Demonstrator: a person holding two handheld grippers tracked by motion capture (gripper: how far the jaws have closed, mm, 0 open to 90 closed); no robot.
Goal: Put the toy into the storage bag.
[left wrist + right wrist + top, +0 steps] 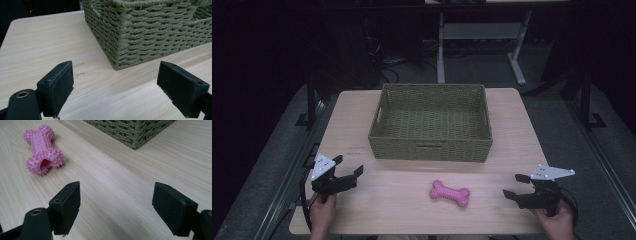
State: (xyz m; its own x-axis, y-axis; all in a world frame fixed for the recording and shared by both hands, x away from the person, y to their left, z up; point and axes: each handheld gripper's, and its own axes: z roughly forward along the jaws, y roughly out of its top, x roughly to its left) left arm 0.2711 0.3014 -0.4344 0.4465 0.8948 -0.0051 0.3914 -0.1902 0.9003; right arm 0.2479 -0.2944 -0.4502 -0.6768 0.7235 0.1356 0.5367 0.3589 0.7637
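A pink spiky bone-shaped toy lies on the light wooden table, in front of an olive woven basket. The basket's inside looks bare. At the table's front left my left gripper stands open, its jaws wide apart and pointed at the basket's near left corner. Front right, my right gripper is open too, with nothing between its jaws. In the right gripper view the toy lies ahead and to the left of the gripper, a short way off.
The basket takes up the middle and far part of the table. Bare wood lies on either side of the toy and along the front edge. A desk frame and cables stand on the dark floor behind the table.
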